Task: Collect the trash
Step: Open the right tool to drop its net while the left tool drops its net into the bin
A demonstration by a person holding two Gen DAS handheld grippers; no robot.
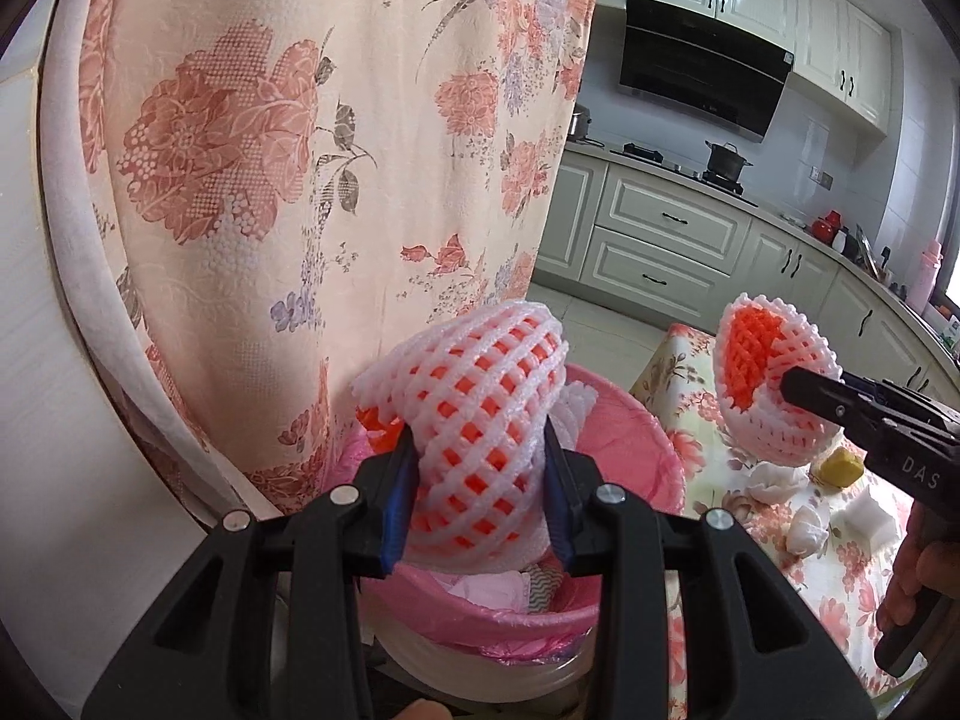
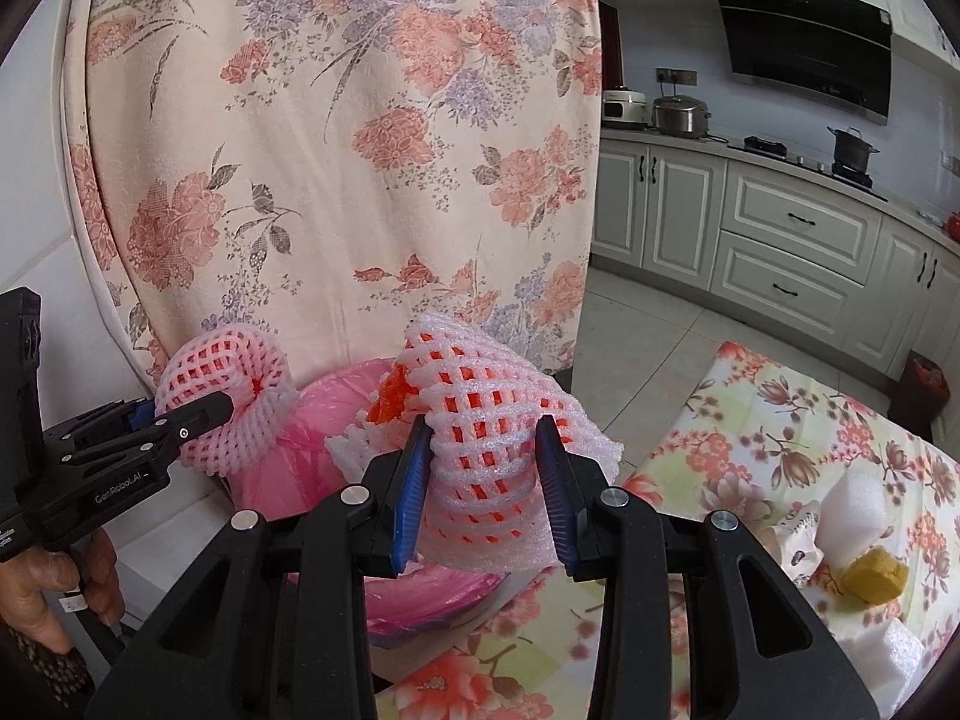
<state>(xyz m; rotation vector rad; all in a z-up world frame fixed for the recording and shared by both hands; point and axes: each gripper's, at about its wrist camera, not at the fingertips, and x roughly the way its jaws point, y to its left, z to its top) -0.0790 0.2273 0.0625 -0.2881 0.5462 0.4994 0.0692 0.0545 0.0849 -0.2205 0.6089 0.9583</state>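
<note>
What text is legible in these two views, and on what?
"DAS": on the body of the right gripper, cut off by its edge.
"GenRobot.AI": on the body of the left gripper.
Script print on the white wrapper on the table: too blurred to read.

"DAS" — white letters on right gripper [image 1: 774, 396] body, rest cut off. "GenRobot.AI" on left gripper [image 2: 225, 405] body. Wrapper [image 2: 801, 534] on table — print unreadable.
</note>
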